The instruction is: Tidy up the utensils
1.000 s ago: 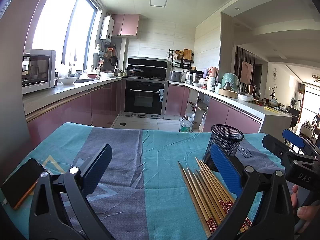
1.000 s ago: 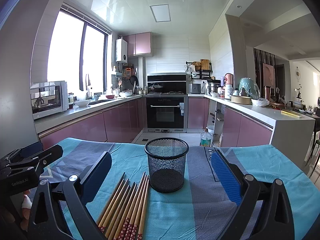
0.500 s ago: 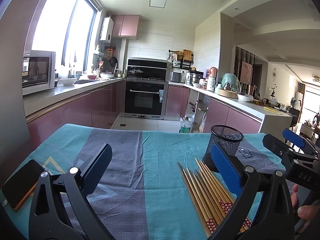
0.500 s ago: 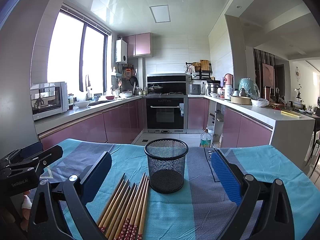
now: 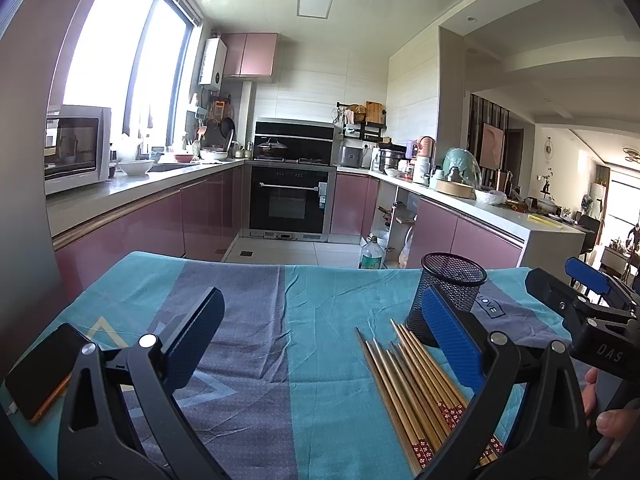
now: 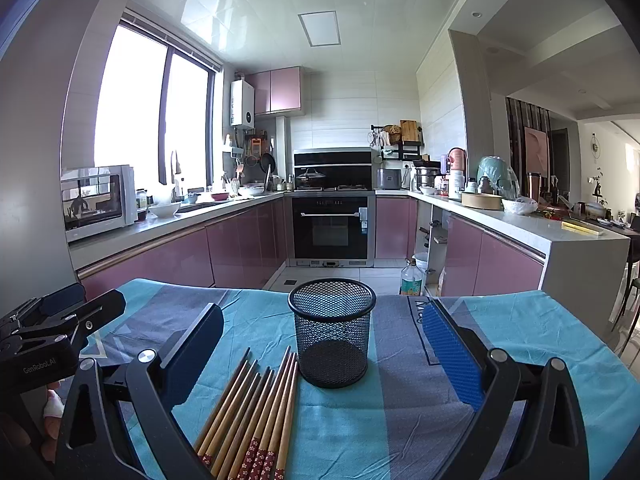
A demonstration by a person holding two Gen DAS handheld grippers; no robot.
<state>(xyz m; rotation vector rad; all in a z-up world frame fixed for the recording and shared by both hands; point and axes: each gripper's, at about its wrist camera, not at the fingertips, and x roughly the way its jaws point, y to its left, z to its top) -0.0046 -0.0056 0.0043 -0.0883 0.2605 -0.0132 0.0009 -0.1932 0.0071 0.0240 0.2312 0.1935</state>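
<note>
Left gripper [image 5: 320, 332]: jaws spread wide, nothing between them, hovering over the cloth. Right gripper [image 6: 322, 340]: likewise released and empty, fingers framing the cup and the near sticks.

Between and just below the right gripper's jaws: chopsticks [image 6: 256, 408], a loose bundle of golden-brown wooden sticks lying flat, side by side, slightly fanned, thin tips pointing far toward the cup, thick near ends banded dark red with small pale flowers. Same bundle in the left view [image 5: 416, 392], lying right of centre, partly under the right-hand finger.

Just beyond the tips: black wire-mesh cup [image 6: 332, 332], round, upright, empty, rim open. Tips close to its base; contact cannot be told.

Underneath: a tablecloth [image 6: 520, 340] in teal and grey-purple stripes, lightly creased. At the near left edge in the left view, a dark phone [image 5: 40, 372] lying flat.

Farther out: a kitchen with glossy mauve cabinets [image 6: 248, 240], a built-in black oven [image 6: 332, 228] at the far wall, a white microwave [image 6: 100, 200] on the left counter, a tall bright window [image 6: 136, 108] behind it.
</note>
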